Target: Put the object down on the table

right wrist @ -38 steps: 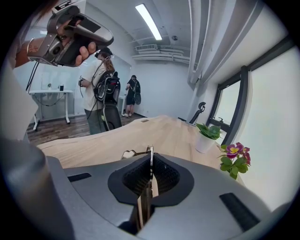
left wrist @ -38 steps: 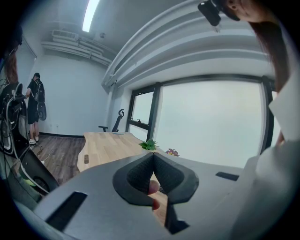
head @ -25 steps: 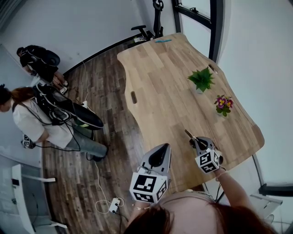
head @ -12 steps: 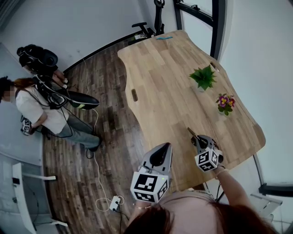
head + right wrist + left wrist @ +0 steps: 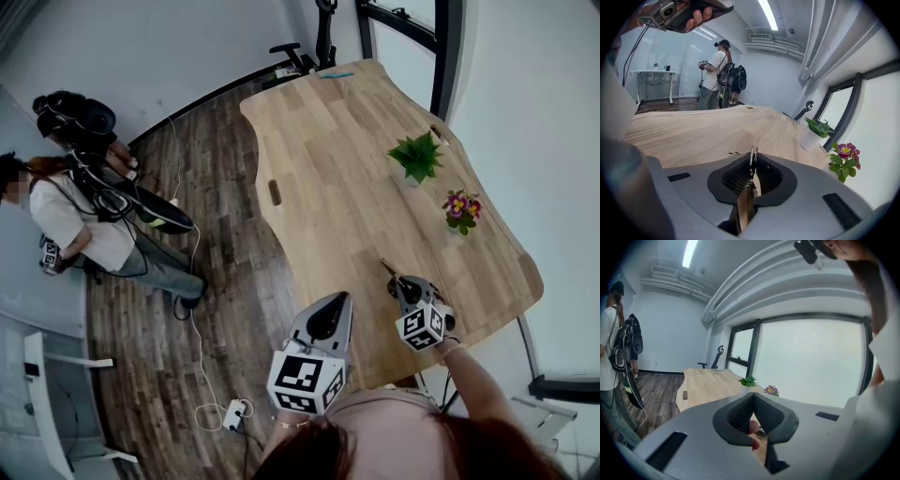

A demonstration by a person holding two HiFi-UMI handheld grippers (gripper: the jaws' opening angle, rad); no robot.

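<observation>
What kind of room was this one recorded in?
Probably an office or lab: a long wooden table, an office chair at its far end, and a standing person wearing cabled gear.

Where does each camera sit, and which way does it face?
Head view: on the person's head, looking steeply down at the table; hair, right arm, left gripper and right gripper show.
Left gripper view: on the left gripper, facing the window over the table; a sleeve shows.
Right gripper view: on the right gripper, shut on a thin object, facing across the table.
All three share the green plant and flowers.
</observation>
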